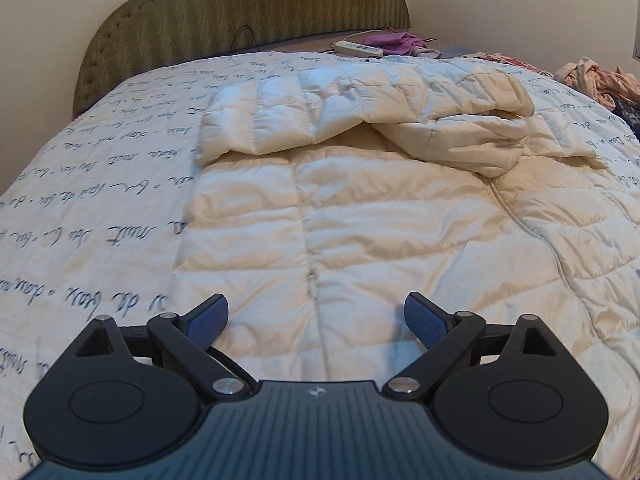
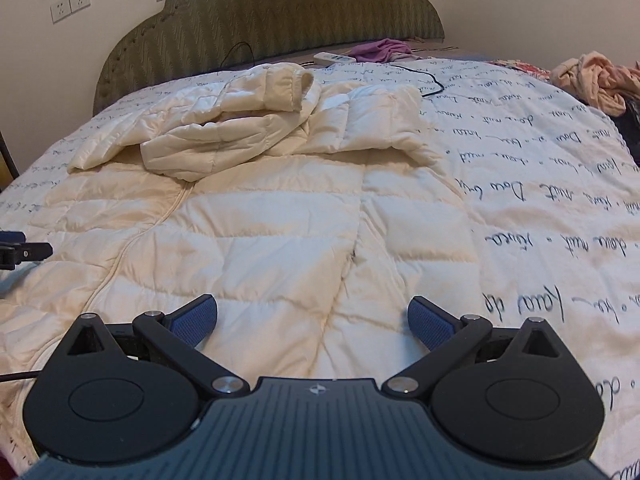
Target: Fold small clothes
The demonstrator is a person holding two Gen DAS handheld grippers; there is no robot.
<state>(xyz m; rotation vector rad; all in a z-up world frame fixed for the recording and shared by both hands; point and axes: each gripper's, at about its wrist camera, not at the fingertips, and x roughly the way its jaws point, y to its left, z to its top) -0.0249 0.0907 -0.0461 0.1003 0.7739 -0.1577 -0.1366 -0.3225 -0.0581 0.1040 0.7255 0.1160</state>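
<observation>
A cream quilted puffer jacket (image 1: 360, 216) lies spread on the bed, its sleeves (image 1: 460, 136) folded across its far end. The right wrist view shows the same jacket (image 2: 260, 232) with the sleeves (image 2: 224, 140) piled at its far left. My left gripper (image 1: 316, 320) hovers open over the jacket's near left part, nothing between its blue pads (image 1: 208, 320). Just as open and empty, my right gripper (image 2: 312, 320) hangs above the near right part. The left gripper's tip (image 2: 20, 252) peeks in at the left edge of the right wrist view.
The bedspread (image 1: 100, 200) is white with dark script. A green padded headboard (image 1: 240, 12) stands behind. A white power strip (image 1: 360, 48), purple cloth (image 1: 392, 40) and a black cable (image 2: 432, 84) lie at the far end. Pink clothes (image 2: 592, 80) are heaped at the far right.
</observation>
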